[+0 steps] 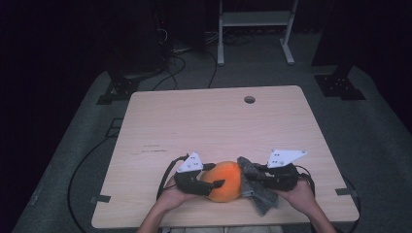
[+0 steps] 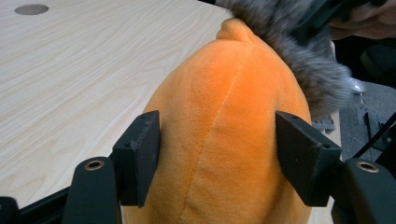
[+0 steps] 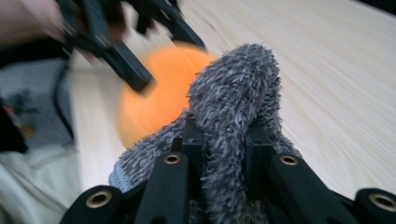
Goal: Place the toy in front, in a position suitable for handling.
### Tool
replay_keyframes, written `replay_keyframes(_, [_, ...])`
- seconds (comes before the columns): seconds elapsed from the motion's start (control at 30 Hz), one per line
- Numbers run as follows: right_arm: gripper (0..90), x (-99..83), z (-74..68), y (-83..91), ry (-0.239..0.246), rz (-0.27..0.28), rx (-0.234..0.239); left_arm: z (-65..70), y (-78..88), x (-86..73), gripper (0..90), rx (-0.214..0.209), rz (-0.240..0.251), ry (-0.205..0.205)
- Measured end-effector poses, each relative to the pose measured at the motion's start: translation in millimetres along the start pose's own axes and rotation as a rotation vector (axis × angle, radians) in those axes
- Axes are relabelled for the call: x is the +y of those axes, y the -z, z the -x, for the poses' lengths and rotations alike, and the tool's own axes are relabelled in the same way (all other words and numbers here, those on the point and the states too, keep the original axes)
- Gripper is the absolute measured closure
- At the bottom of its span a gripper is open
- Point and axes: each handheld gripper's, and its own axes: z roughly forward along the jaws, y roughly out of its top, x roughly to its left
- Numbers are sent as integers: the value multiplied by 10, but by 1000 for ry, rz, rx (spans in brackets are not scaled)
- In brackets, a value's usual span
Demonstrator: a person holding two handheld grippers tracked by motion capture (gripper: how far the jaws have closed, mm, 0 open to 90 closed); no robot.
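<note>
An orange plush toy [image 1: 226, 180] lies near the front edge of the wooden table [image 1: 209, 121]. My left gripper [image 1: 217, 174] comes at it from the left. In the left gripper view the two pads [image 2: 142, 158] press on either side of the orange plush [image 2: 224, 130], so this gripper is shut on it. A grey fluffy cloth [image 1: 260, 196] drapes against the toy's right side. My right gripper [image 1: 252, 175] is shut on a fold of that cloth [image 3: 238, 79], bunched between the jaws of the right gripper [image 3: 224, 140]. Behind the fold, the toy [image 3: 159, 98] shows blurred.
The table has a round cable hole [image 1: 249, 99] near its far edge. A white metal frame [image 1: 255, 19] and cables [image 1: 170, 68] stand on the grey floor beyond. Tape pieces [image 1: 100, 199] mark the table's front corners.
</note>
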Motion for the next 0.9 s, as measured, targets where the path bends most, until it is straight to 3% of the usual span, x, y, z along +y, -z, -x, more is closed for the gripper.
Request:
replay_keyframes(0.07, [747, 38, -26, -21, 2, 20, 25, -6, 7, -3, 341, 1, 0, 2])
replay_keyframes(0.13, [746, 22, -29, -69, 8, 5, 24, -17, 22, -10, 340, 1, -4, 3])
replay_keyframes(0.27, [744, -112, 96, -79, -79, -36, 70, 8, 27, -6, 334, 1, -8, 0])
replay_keyframes(0.33, [744, -122, 131, -50, -91, -48, 50, 3, 26, -6, 332, 0, -5, 6])
replay_keyframes(0.4, [744, -101, 148, -1, -113, -4, 64, 0, 23, -13, 331, -5, -1, 11])
replay_keyframes(0.5, [742, -41, 106, 7, -103, 29, 79, -1, 18, -23, 327, -8, 7, 18])
replay_keyframes(0.53, [742, -37, 95, -15, -97, 16, 81, -8, 26, -29, 324, -9, 9, 23])
replay_keyframes(0.6, [742, -73, 68, -76, -64, -66, 45, -27, 38, -47, 320, -12, 16, 40])
replay_keyframes(0.67, [743, -105, 102, -77, -84, -85, 45, -29, 33, -45, 320, -12, 20, 47])
replay_keyframes(0.73, [744, -91, 117, -43, -91, -72, 37, -21, 25, -43, 320, -11, 21, 46])
replay_keyframes(0.83, [744, -20, 67, -6, -83, 7, 65, -17, 11, -70, 319, -17, 40, 51])
replay_keyframes(0.9, [744, 7, 16, -43, -47, -8, 58, -23, 14, -83, 317, -15, 46, 45])
